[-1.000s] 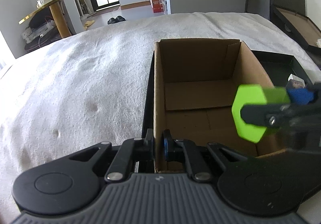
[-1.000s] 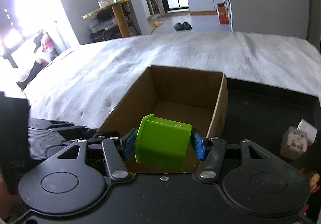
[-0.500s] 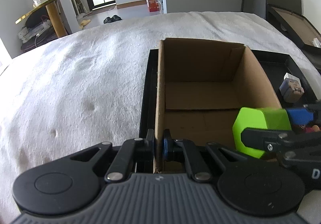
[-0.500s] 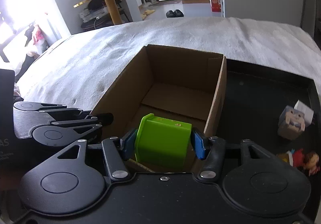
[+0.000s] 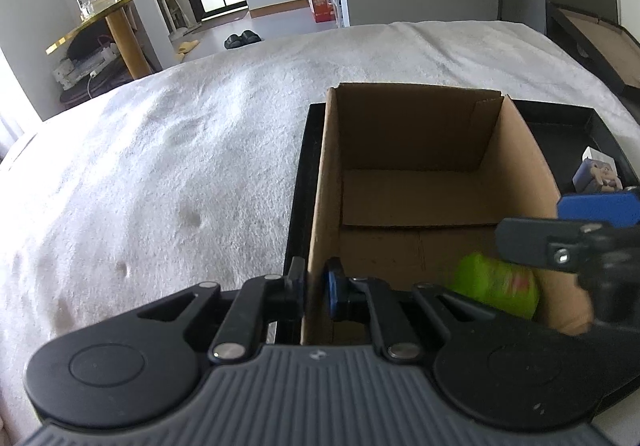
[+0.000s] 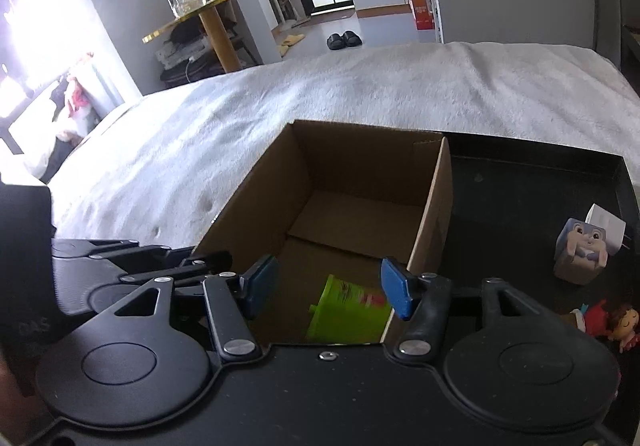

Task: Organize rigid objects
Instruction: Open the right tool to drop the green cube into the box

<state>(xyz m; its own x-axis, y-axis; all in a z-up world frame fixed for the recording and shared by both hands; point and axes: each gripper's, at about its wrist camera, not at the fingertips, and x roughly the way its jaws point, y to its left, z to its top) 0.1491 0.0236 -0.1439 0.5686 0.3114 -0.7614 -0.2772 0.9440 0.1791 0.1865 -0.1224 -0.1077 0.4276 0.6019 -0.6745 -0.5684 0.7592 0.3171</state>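
Observation:
An open cardboard box point(image 5: 420, 118) point(image 6: 360, 142) stands in a black tray point(image 6: 540, 182) on a white blanket. A green block point(image 6: 350, 314) point(image 5: 496, 282), blurred, lies loose inside the box near its front wall. My right gripper point(image 6: 326, 286) is open and empty just above the box's front edge, over the block. Its fingers point(image 5: 560, 242) show at the right of the left wrist view. My left gripper point(image 5: 314, 286) is shut on the box's left wall near the front corner.
In the tray right of the box lie a grey-blue cube figure point(image 6: 582, 254) point(image 5: 596, 174), a white block point(image 6: 606, 224) behind it, and a small red doll point(image 6: 612, 324). The white blanket point(image 5: 160, 166) stretches left and back. A gold side table point(image 6: 208, 10) stands beyond.
My right gripper opened and let go of the green block, which dropped into the box. The left gripper kept its hold on the box wall.

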